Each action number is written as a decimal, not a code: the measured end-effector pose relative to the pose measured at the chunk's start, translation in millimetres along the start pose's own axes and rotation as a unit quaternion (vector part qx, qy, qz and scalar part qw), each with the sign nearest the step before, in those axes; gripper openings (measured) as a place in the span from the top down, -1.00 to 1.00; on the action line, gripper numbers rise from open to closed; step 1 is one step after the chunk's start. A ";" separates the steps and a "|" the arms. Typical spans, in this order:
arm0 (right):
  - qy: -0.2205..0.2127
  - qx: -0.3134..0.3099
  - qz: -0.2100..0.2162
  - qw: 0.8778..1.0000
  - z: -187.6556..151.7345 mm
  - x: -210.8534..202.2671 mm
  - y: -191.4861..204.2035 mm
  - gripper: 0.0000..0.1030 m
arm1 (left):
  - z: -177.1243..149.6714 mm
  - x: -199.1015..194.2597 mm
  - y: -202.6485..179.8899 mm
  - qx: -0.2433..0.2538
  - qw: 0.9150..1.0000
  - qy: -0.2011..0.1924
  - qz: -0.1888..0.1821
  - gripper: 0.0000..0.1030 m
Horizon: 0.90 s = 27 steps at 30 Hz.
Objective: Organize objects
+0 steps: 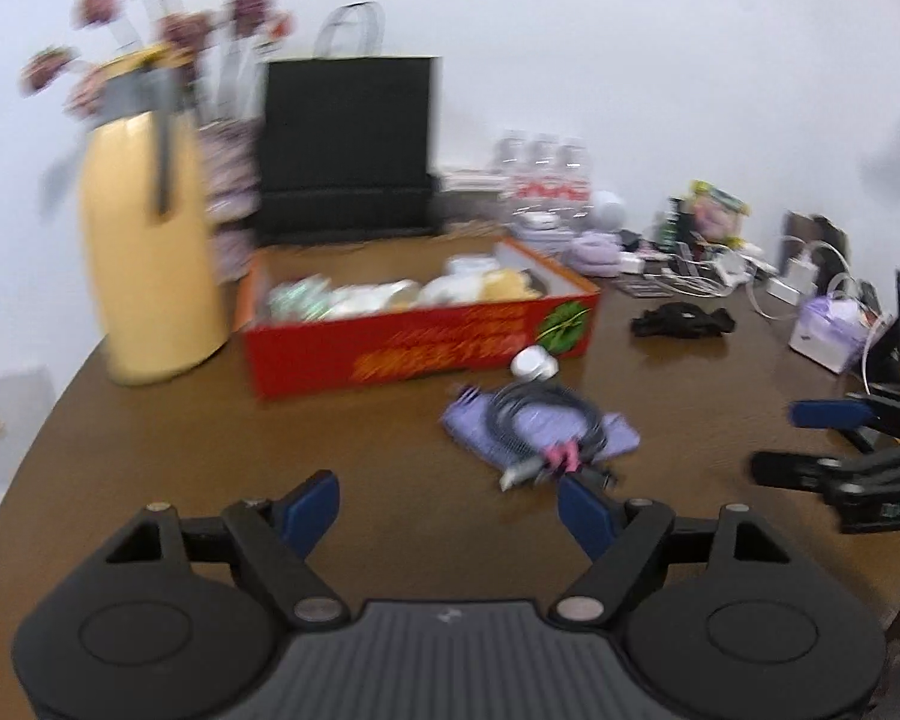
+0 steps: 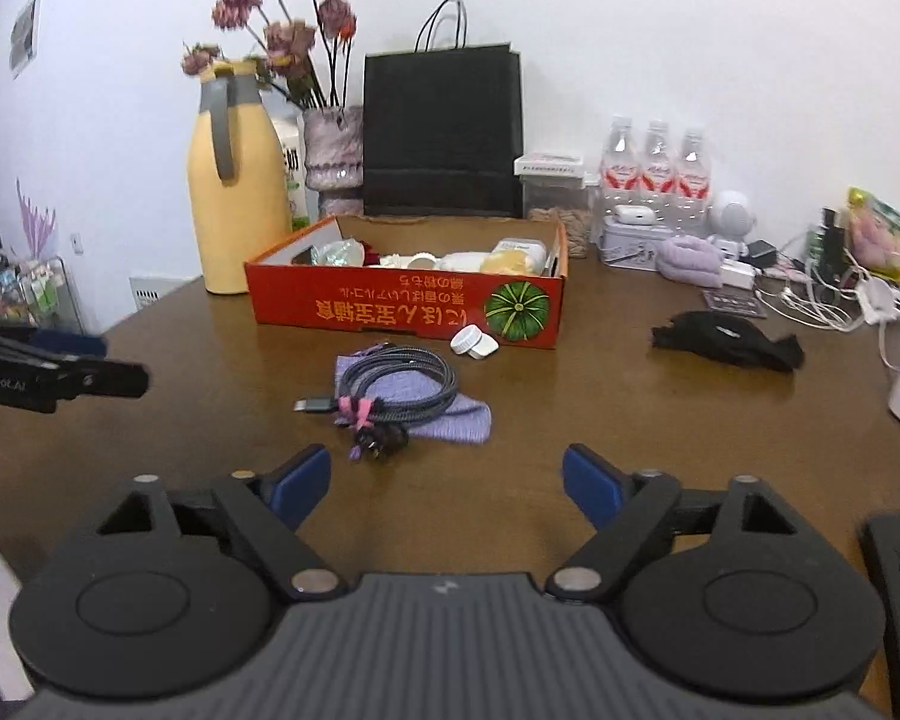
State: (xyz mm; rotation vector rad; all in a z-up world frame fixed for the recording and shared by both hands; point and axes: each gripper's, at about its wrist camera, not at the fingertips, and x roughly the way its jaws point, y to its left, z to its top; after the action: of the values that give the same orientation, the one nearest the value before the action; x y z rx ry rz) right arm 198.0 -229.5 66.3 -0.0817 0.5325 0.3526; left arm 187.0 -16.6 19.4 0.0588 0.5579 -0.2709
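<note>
Surface: brown wooden table [image 2: 222,360] set against a white wall, cluttered along its far and right edges.
Left gripper [image 1: 448,507]: blue-padded jaws are held apart over bare tabletop — nothing is gripped between them; its black body is also seen at the left edge of the right wrist view.
Right gripper [image 2: 447,483]: blue-padded jaws are spread wide over bare tabletop, with nothing between them.
Red cardboard box [image 2: 402,306]: open-topped, printed with a green pumpkin, placed mid-table and filled with pale packets and small items that cannot be identified.
Coiled grey braided cable [image 2: 399,387]: bound with a pink tie, laid on a folded lilac knitted cloth [image 2: 456,420] just in front of the box.
Two small white round caps [image 2: 474,342]: placed touching each other, just beside the box's front wall.
Crumpled black fabric item [image 2: 726,333]: laid to the right of the box, well apart from the cable.
Tall yellow jug with grey handle [image 2: 237,180]: upright, left of the box, with dried pink flowers [image 2: 282,30] behind it.
Black paper bag [image 2: 441,132]: upright behind the box.
Three clear water bottles [image 2: 654,168]: grouped at the far right — chargers and white cords are scattered nearby.
</note>
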 end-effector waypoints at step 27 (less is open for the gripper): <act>0.069 -0.083 0.124 0.986 57.5 216.8 -39.9 0.46 | 79.4 218.0 14.0 -0.126 0.979 0.093 -0.134 0.48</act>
State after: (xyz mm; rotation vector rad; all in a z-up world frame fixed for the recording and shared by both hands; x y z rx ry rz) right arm 413.7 -190.6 4.5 -0.2038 0.6512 0.6372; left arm 409.1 -65.1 -29.1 -0.2404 0.7836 -0.4585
